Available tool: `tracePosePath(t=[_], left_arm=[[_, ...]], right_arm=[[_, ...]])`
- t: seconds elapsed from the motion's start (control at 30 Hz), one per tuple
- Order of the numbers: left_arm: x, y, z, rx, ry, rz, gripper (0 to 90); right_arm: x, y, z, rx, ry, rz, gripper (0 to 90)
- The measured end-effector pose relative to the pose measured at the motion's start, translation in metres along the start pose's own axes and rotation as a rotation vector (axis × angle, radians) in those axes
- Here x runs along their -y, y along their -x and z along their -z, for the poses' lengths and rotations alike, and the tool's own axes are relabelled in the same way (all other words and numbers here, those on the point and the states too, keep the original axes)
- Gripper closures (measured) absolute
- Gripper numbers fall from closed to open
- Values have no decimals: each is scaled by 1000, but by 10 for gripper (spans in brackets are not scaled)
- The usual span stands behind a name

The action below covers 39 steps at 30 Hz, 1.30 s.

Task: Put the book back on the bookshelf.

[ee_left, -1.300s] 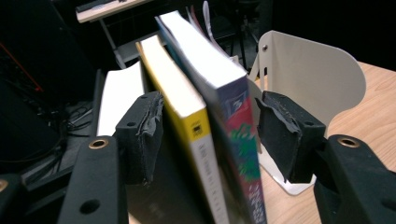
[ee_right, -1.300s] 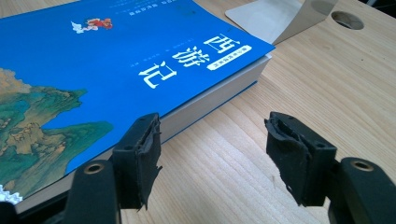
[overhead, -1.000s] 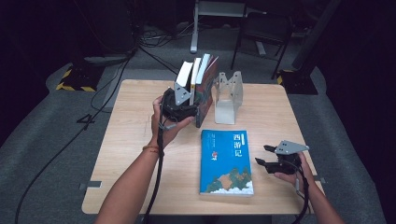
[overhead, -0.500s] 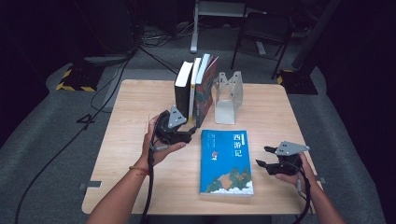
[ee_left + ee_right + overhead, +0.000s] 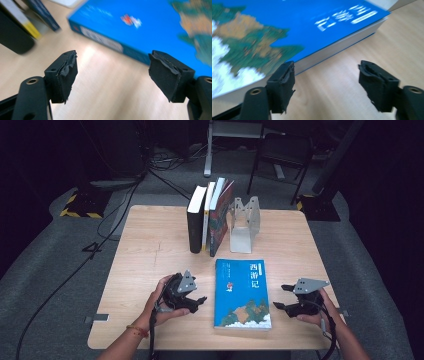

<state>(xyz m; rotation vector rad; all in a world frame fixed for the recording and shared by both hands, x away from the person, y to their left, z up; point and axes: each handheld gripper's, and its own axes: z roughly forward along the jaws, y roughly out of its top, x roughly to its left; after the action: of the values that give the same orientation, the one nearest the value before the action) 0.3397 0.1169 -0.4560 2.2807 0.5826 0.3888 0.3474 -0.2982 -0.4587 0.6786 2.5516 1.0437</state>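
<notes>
The left hand-held gripper (image 5: 192,304) sits at lower centre-left of the high view, just left of the blue book (image 5: 243,293), its jaws spread wide with nothing but bare wood between them; they have just been opening. In the left gripper view the book's spine edge (image 5: 107,41) lies ahead of the pads, apart from them. The right hand-held gripper (image 5: 283,299) waits at lower right, just off the book's other long edge, jaws likewise wide and empty and just opened further; in the right gripper view the book's page edge (image 5: 342,43) runs close past the left pad, and whether it touches I cannot tell.

The book lies flat on the surface (image 5: 150,245), cover up, at lower centre. It looks like a thick paperback: fairly heavy, stiff along the spine, with a smooth cover likely to slip. Gripping both long edges, spine and fore-edge, seems the surest way to lift it. Beyond it, three upright books (image 5: 207,217) lean beside a metal bookend (image 5: 244,222) at upper centre.
</notes>
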Motion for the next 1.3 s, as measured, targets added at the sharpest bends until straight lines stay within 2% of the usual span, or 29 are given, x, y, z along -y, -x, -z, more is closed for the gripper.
tracePosePath(t=[0.17,0.27,0.33,0.43,0.47,0.5,0.53,0.63,0.67,0.73,0.83,0.9,0.97,1.1,1.17,1.23,1.3], left_arm=[[21,13,-3,20,-47,-1,228],[32,18,-4,34,-69,8,229],[38,22,-5,48,-69,29,229],[43,27,-5,61,-76,33,230],[44,29,-6,65,-73,39,229],[45,31,-7,70,-73,45,230],[46,33,-7,71,-75,47,230],[47,35,-9,59,-80,53,212],[47,35,-9,59,-80,53,211],[49,32,-11,87,-69,74,211],[49,33,-11,82,-62,81,201],[49,34,-11,79,-65,85,202],[48,36,-10,86,-72,80,202],[46,40,-11,105,-85,61,196],[45,41,-10,108,-90,60,193],[43,42,-9,116,-81,62,193],[39,44,-6,136,-43,72,188]], right_arm=[[11,-18,1,-56,-62,38,276],[16,-27,1,-87,-73,43,275],[18,-34,2,-111,-80,53,277],[20,-45,4,-123,-91,78,291],[21,-47,4,-132,-84,71,309],[22,-49,5,-142,-85,72,375],[22,-52,5,-155,-98,103,451],[19,-56,5,-173,-92,119,503],[19,-56,5,-173,-92,119,503],[20,-59,-2,-191,-107,115,535],[20,-60,-7,-198,-104,100,572],[18,-62,-6,-196,-96,109,571],[18,-63,-6,-186,-90,105,571],[17,-61,-3,-202,-55,59,572],[17,-60,-2,-204,-50,52,572],[16,-60,-2,-202,-45,50,572],[14,-60,0,-207,-32,39,572]])
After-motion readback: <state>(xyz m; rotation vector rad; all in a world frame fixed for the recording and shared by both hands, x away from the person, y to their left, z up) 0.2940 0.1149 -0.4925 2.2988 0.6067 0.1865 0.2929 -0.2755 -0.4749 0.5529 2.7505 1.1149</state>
